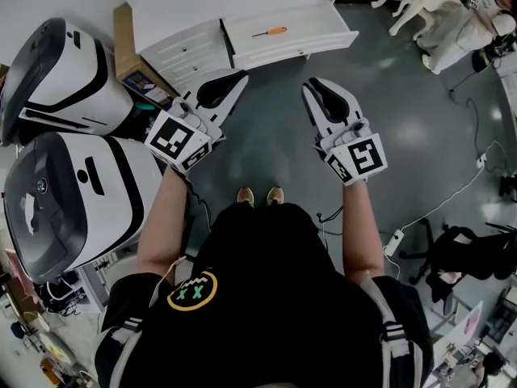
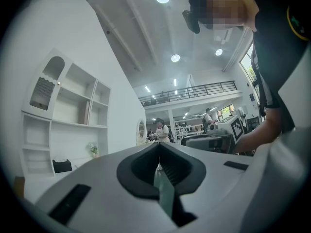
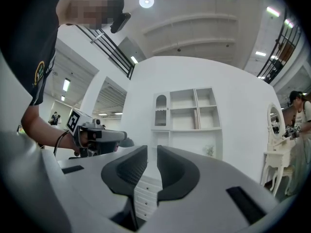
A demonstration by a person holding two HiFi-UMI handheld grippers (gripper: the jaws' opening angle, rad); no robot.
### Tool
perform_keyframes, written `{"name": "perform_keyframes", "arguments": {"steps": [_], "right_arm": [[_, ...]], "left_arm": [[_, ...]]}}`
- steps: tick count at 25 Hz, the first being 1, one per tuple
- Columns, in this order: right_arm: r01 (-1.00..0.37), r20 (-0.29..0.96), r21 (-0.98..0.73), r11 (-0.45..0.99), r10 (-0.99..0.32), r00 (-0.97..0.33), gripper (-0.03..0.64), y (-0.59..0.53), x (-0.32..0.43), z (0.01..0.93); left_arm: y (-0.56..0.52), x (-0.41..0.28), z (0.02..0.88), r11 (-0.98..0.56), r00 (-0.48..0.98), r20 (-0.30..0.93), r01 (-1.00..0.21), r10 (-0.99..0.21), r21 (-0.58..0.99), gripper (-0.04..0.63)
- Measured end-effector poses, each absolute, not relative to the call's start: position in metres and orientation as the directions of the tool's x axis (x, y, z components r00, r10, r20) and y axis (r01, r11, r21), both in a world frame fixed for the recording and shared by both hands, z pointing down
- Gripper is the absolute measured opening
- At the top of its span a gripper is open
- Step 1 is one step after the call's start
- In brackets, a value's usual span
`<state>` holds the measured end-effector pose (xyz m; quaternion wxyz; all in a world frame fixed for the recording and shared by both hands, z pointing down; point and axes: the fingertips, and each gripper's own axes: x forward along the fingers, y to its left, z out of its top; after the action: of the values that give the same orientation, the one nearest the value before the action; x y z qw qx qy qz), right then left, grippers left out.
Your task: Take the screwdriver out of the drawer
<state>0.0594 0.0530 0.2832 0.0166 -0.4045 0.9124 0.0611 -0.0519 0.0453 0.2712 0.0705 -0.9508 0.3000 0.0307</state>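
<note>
The screwdriver (image 1: 269, 31), orange-handled, lies in the open white drawer (image 1: 300, 48) of a low white cabinet (image 1: 184, 52) ahead of me. Both grippers hang in the air short of the drawer, pointing toward it and holding nothing. My left gripper (image 1: 241, 77) (image 2: 158, 145) sits below and left of the drawer, its tips touching. My right gripper (image 1: 309, 87) (image 3: 151, 152) is below the drawer's right half, with a narrow slit between its jaws. Through that slit the cabinet's drawer fronts (image 3: 146, 191) show.
Two big white-and-black machines (image 1: 56, 71) (image 1: 69, 200) stand at my left, with a cardboard box (image 1: 129, 51) beside the cabinet. White furniture (image 1: 432, 6) sits at the far right. Cables and a power strip (image 1: 394, 241) lie on the dark floor. A white shelf unit (image 3: 187, 108) stands against the wall.
</note>
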Motion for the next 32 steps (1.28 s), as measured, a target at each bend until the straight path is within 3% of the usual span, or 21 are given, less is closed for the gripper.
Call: {"name": "perform_keyframes", "arguments": {"steps": [6,11,18,21,32], "right_arm": [[-0.728,-0.074,0.107,0.677,-0.725,-0.685,0.178,0.053,0.056,0.284],[-0.692,-0.044,0.094,0.716,-0.691,-0.722,0.374,0.054,0.049,0.291],[-0.671,0.017,0.080,0.737,-0.674,-0.738,0.548,0.053,0.043,0.308],[-0.661,0.026,0.075,0.746,-0.664,-0.747,0.581,0.053,0.041,0.311],[-0.648,0.022,0.089,0.757,-0.652,-0.758,0.583,0.052,0.045,0.311]], "left_arm": [[0.044,-0.052,0.273,-0.814,0.822,-0.094,-0.569,-0.561,-0.116,0.020],[0.043,-0.054,0.273,-0.813,0.822,-0.096,-0.570,-0.562,-0.116,0.020],[0.042,-0.053,0.276,-0.821,0.829,-0.088,-0.559,-0.552,-0.118,0.020],[0.041,-0.054,0.276,-0.812,0.819,-0.088,-0.573,-0.566,-0.113,0.020],[0.040,-0.050,0.276,-0.815,0.825,-0.080,-0.566,-0.560,-0.125,0.020]]}}
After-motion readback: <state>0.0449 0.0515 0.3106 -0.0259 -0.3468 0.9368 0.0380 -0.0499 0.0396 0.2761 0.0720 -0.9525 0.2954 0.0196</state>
